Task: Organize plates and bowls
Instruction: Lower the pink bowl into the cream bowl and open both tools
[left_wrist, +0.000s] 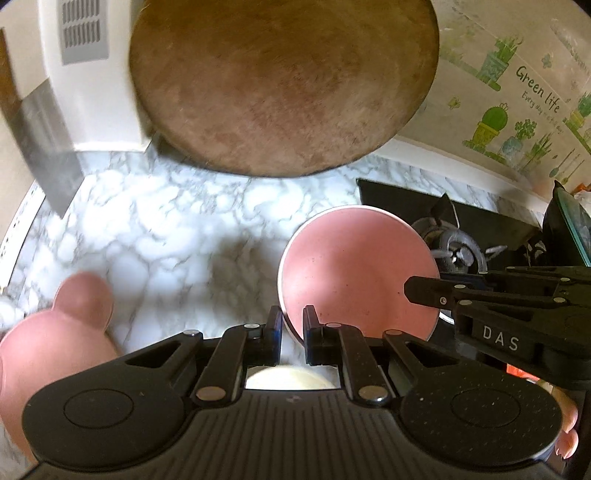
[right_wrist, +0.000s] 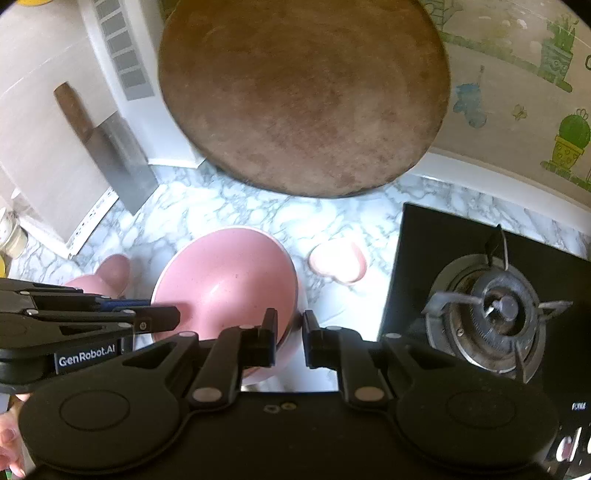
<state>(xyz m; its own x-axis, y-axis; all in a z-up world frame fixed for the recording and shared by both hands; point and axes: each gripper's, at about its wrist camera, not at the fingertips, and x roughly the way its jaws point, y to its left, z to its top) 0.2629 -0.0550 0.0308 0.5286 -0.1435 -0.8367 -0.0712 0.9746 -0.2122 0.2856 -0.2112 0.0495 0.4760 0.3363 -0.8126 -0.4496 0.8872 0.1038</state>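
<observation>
A pink bowl (left_wrist: 354, 273) is held between both grippers, tilted over the marble counter (left_wrist: 166, 229). My left gripper (left_wrist: 293, 325) is shut on the bowl's near rim. The right gripper (left_wrist: 410, 291) reaches in from the right and pinches the opposite rim. In the right wrist view the same bowl (right_wrist: 225, 284) has its rim between the right gripper's (right_wrist: 290, 330) shut fingers, and the left gripper (right_wrist: 173, 318) comes in from the left. A pink bear-shaped plate (left_wrist: 55, 339) (right_wrist: 107, 277) lies on the counter. A small pink heart-shaped dish (right_wrist: 338, 264) lies beyond the bowl.
A big round wooden chopping board (left_wrist: 284, 85) (right_wrist: 303, 99) leans against the back wall. A cleaver (right_wrist: 110, 155) rests against the left side. A black gas hob (right_wrist: 495, 310) with a burner fills the right. Something white (left_wrist: 291, 378) shows under the left gripper.
</observation>
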